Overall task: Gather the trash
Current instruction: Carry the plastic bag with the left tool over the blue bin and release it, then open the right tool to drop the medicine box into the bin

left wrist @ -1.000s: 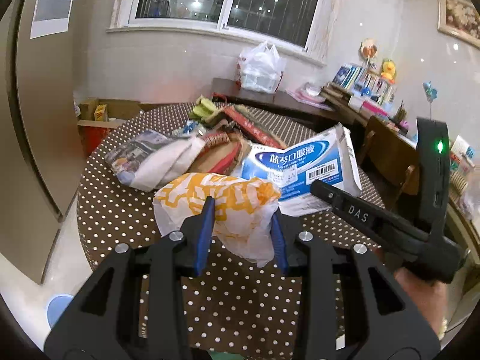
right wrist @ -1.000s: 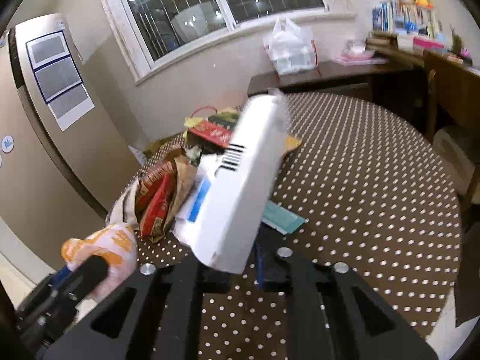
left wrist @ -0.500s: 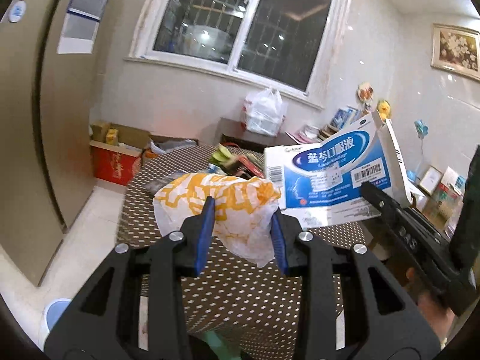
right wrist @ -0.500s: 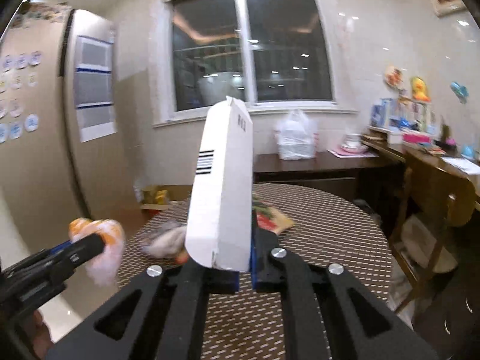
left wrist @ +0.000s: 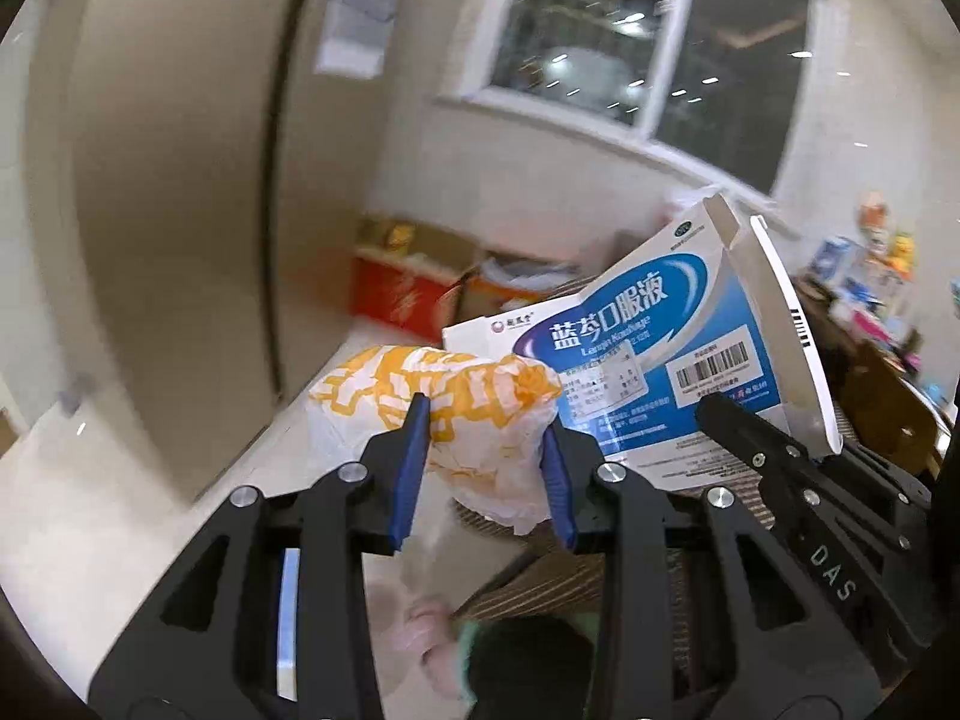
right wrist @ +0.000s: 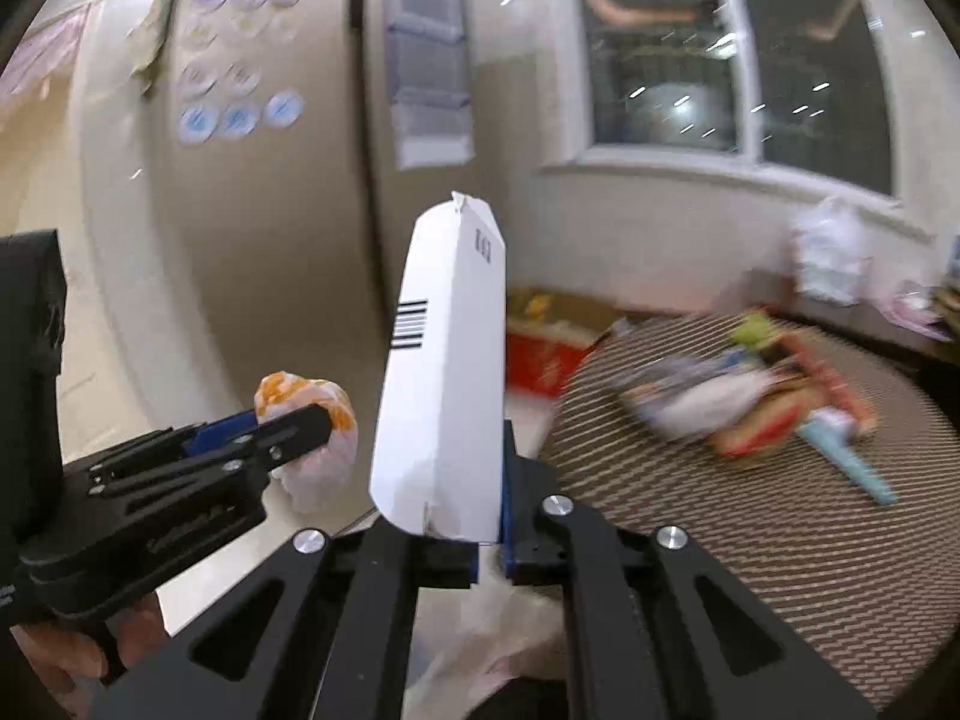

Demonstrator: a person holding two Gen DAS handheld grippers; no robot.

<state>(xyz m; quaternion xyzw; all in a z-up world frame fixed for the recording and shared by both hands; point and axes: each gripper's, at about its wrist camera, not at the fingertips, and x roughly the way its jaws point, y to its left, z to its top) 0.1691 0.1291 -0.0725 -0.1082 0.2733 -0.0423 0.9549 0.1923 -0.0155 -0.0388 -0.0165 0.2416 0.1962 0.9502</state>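
Beside table (right wrist: 780, 540) — claws clamp wrapper (left wrist: 456, 414), box (right wrist: 444, 396).

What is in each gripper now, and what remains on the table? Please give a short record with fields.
left gripper: shut on the orange-and-white wrapper
right gripper: shut on the blue-and-white box, held upright
table: dotted cloth, still a blurred pile of wrappers
image quality: motion blur, small details unclear

The wrapper (left wrist: 462, 414) sat between the left tool's (left wrist: 483, 450) pads, left of the box (left wrist: 648, 360) in the right tool (right wrist: 489, 534); litter (right wrist: 750, 396) lay on the surface (right wrist: 780, 540) behind.
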